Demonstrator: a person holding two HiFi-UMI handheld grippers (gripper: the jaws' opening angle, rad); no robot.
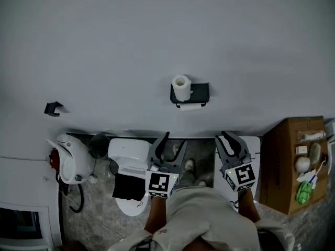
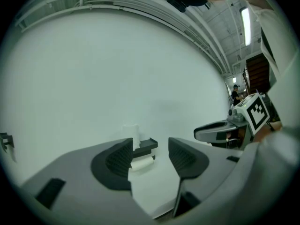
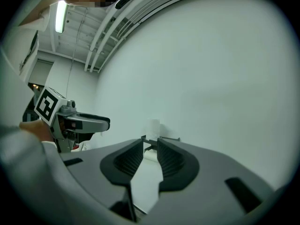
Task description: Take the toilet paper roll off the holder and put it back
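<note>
Since the pale wall (image 1: 157, 35) fills my feed, I start there; near me the grey left gripper (image 2: 150, 146) and right gripper (image 3: 150, 144) hang parted and empty, well short of the far black shelf holder (image 1: 201, 90), with a white toilet paper roll (image 1: 181, 87) upright on its left end and a second roll (image 1: 191, 107) beneath.

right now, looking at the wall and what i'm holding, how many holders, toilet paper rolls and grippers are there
holder: 1
toilet paper rolls: 2, upright roll on its shelf, hung roll below
grippers: 2, left gripper, right gripper
total: 5
</note>
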